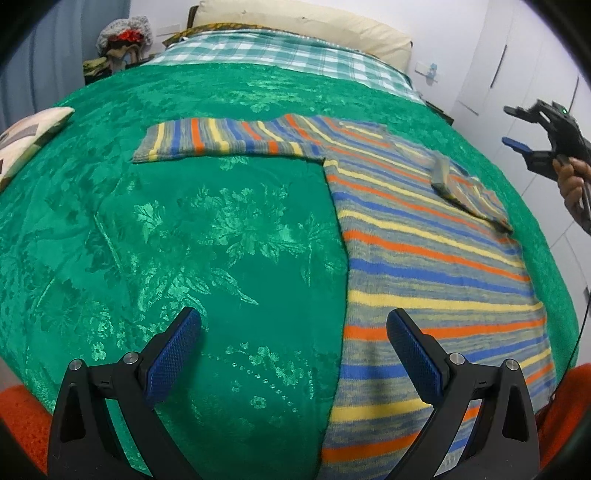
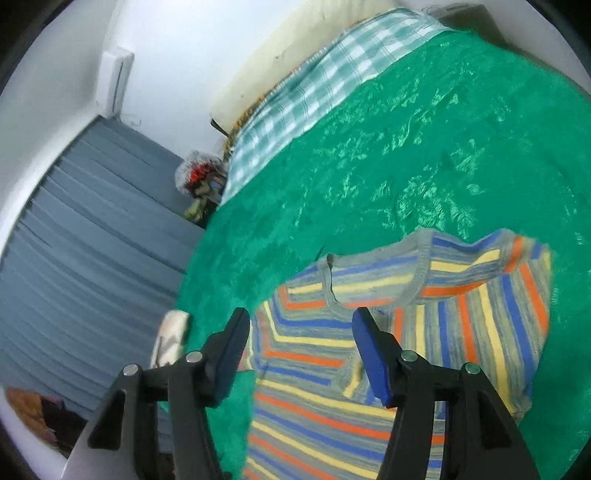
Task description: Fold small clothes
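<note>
A small striped sweater (image 1: pixel 424 251) in grey, blue, orange and yellow lies flat on the green bedspread (image 1: pixel 184 240). One sleeve stretches out to the left; the other is folded over the body. My left gripper (image 1: pixel 293 332) is open and empty, low over the sweater's bottom left edge. My right gripper (image 2: pixel 299 325) is open and empty, held above the neckline (image 2: pixel 376 291). It also shows in the left wrist view (image 1: pixel 517 125), raised off the bed at the right.
A cream pillow (image 1: pixel 306 26) and a checked sheet (image 1: pixel 280 55) lie at the head of the bed. A patterned cushion (image 1: pixel 29 136) sits at the left edge. Grey curtains (image 2: pixel 92 236) hang beyond the bed. White wardrobe doors (image 1: pixel 517 66) stand at the right.
</note>
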Motion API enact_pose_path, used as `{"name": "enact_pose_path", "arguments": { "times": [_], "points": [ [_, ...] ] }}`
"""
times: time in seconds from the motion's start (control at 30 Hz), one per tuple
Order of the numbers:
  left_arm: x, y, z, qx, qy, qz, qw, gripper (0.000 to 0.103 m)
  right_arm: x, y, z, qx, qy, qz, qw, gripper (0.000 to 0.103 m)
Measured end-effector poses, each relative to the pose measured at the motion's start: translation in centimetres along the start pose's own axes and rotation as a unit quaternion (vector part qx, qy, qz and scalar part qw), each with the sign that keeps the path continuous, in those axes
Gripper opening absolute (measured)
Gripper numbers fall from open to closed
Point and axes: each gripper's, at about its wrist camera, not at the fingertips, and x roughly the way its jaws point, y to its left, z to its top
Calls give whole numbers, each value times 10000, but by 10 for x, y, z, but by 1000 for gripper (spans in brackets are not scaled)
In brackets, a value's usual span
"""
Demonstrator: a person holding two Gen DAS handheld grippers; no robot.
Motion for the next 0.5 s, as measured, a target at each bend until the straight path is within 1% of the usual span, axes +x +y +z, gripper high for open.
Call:
{"name": "enact_pose_path", "arguments": {
  "times": [0.03,0.07,0.17,0.23,0.3,0.33,0.37,0.4,0.43,0.47,0.5],
  "points": [
    [1,0,0,-7,-3,5,10000,101,-9,-6,-4,0,-37,-104,9999,59],
    [1,0,0,-14,0,10,10000,101,-18,-14,-3,-5,-44,-306,9995,59],
    [4,0,1,-65,17,-7,10000,101,-35,-35,-10,139,184,-683,9974,59],
    [7,-1,0,-86,61,-2,9999,101,-32,-56,-18,311,467,-796,9952,59],
    [10,-2,-2,-74,126,18,9999,101,-21,-77,-35,489,723,-909,9920,59],
    [12,-3,-3,-55,161,41,9998,101,-14,-88,-43,576,847,-1014,9896,59],
    [14,-3,-4,-26,199,74,9998,101,-4,-102,-53,669,1042,-1268,9842,59],
    [15,-4,-4,-4,227,102,9997,101,6,-114,-63,694,1236,-1655,9760,54],
    [17,-4,-5,18,255,129,9996,101,9,-122,-69,645,1288,-1938,9704,32],
    [17,-4,-5,26,265,138,9995,101,6,-123,-73,466,1148,-2106,9697,29],
    [16,-4,-6,24,251,135,9996,101,0,-119,-75,343,1029,-2115,9713,29]
  ]
}}
